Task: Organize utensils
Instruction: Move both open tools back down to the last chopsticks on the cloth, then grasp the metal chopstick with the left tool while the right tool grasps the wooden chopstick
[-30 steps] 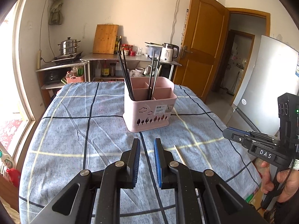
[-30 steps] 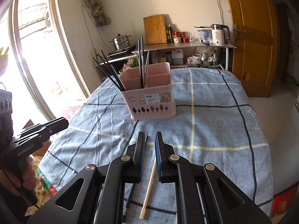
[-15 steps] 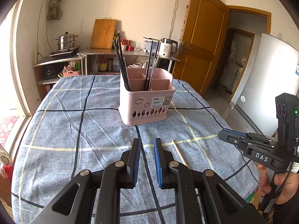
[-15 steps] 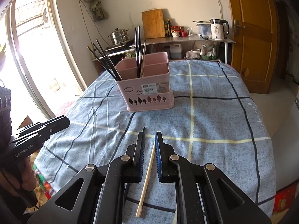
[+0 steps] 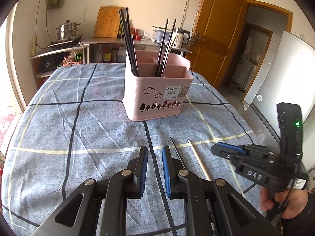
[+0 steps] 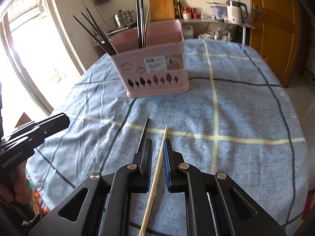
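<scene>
Two chopsticks lie loose on the checked cloth (image 6: 246, 118) before the pink basket (image 6: 155, 74): a black chopstick (image 6: 144, 130) and a wooden chopstick (image 6: 157, 169). Right gripper (image 6: 158, 153) straddles the wooden one, jaws narrowly parted, apparently not pinching; left gripper (image 5: 155, 158) is likewise empty. Next: squeeze, lift, drop into a compartment.

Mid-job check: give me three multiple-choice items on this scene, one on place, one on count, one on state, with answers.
1. Where does the pale wooden chopstick lie?
A. in the basket
B. on the cloth
C. on the shelf

2. How many loose chopsticks lie on the cloth?
A. two
B. four
C. none

3. The right tool is:
A. lifting the pink basket
B. clamped on a dark chopstick
C. holding nothing

Answers: B, it lies flat on the cloth; A, one pale, one dark; C, its pads press on nothing.
</scene>
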